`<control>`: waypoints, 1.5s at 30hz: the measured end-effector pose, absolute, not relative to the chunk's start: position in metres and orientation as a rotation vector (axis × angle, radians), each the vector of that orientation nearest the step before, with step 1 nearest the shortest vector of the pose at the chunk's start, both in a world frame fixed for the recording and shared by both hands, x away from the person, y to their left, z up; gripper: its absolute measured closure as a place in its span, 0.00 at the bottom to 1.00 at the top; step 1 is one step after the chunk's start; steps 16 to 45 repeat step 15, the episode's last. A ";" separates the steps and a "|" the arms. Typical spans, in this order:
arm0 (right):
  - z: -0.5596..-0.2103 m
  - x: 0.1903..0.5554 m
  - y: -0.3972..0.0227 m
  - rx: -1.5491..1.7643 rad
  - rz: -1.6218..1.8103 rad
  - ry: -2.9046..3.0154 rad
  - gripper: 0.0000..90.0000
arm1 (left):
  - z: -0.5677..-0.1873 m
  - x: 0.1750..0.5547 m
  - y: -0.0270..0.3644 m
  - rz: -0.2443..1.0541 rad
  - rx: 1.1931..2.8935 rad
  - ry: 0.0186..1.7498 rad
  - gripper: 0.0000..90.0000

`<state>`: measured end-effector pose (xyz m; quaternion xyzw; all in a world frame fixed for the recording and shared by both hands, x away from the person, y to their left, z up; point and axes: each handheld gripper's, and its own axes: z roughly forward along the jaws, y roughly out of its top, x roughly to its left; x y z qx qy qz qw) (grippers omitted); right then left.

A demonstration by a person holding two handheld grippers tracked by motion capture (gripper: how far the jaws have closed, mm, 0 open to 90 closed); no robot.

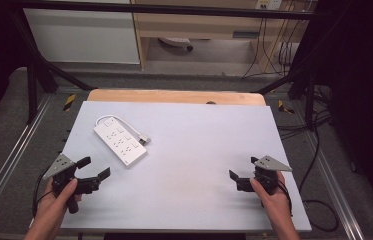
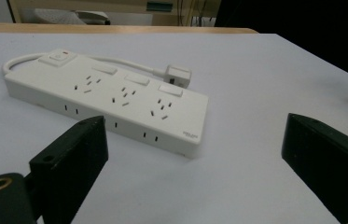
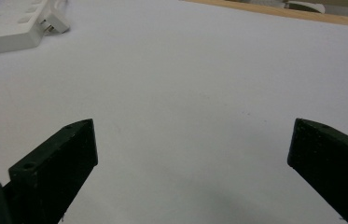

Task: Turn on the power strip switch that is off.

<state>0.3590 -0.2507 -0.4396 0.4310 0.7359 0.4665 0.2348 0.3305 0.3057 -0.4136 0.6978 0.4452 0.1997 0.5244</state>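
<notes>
A white plastic power strip [image 1: 120, 141] with its short cable and plug [image 2: 177, 74] was seen lying flat on the pale grey table top [image 1: 199, 150], left of centre. The left gripper [image 1: 95, 167] was held near it, jaws spread wide. The right gripper [image 1: 241, 171] was held well apart, jaws likewise wide, nothing gripped

Bare table [image 1: 199, 150] lies between the two grippers; the only obstacle is the power strip [image 1: 120, 141] with its plug [image 1: 144, 139], near the left gripper [image 1: 94, 167].
</notes>
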 end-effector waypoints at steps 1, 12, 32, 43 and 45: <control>-0.440 0.359 -0.251 1.182 1.279 2.019 0.02 | -0.415 0.329 0.306 0.484 1.678 1.064 0.08; -0.447 0.362 -0.253 1.230 1.184 2.047 0.03 | -0.426 0.322 0.335 0.546 1.632 1.111 0.09; -0.453 0.363 -0.253 1.253 1.111 2.081 0.03 | -0.427 0.320 0.338 0.563 1.655 1.117 0.09; -0.453 0.363 -0.253 1.253 1.111 2.081 0.03 | -0.427 0.320 0.338 0.563 1.655 1.117 0.09; -0.453 0.363 -0.253 1.253 1.111 2.081 0.03 | -0.427 0.320 0.338 0.563 1.655 1.117 0.09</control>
